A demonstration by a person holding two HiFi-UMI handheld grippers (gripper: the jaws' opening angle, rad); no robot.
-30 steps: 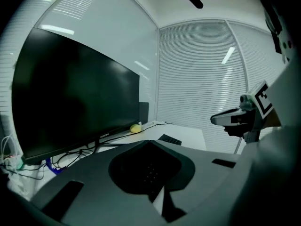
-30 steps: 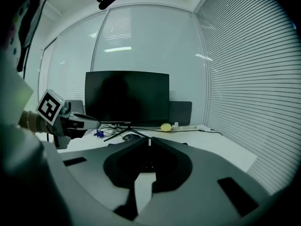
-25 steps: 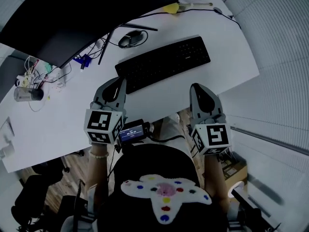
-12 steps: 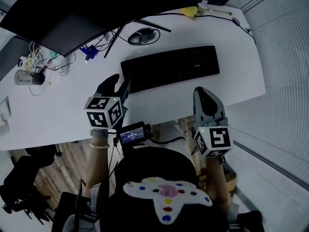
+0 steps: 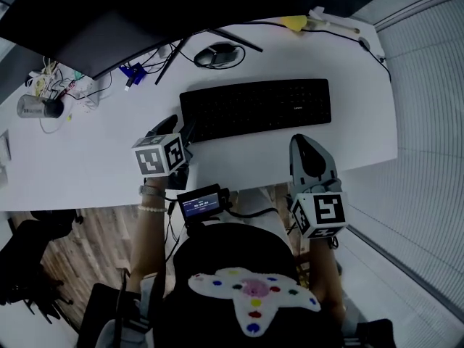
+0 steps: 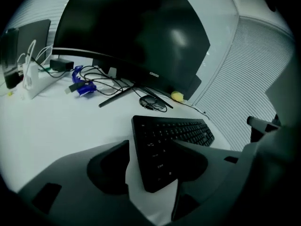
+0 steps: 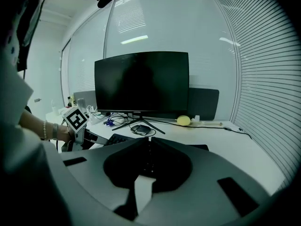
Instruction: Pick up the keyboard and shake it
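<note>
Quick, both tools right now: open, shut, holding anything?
Left tool: open, just been opening; keyboard corner between jaws, ungripped.
Right tool: shut, empty.

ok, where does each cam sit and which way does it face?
Head view: on the person's head, steeply down at desk and keyboard; left tool, right tool, torso show.
Left gripper view: on left tool, along its jaws, just opening, keyboard's corner between them, ungripped; monitor beyond.
Right gripper view: on right tool, over shut jaws toward monitor; left hand shows.
All share keyboard, monitor, mouse.
</note>
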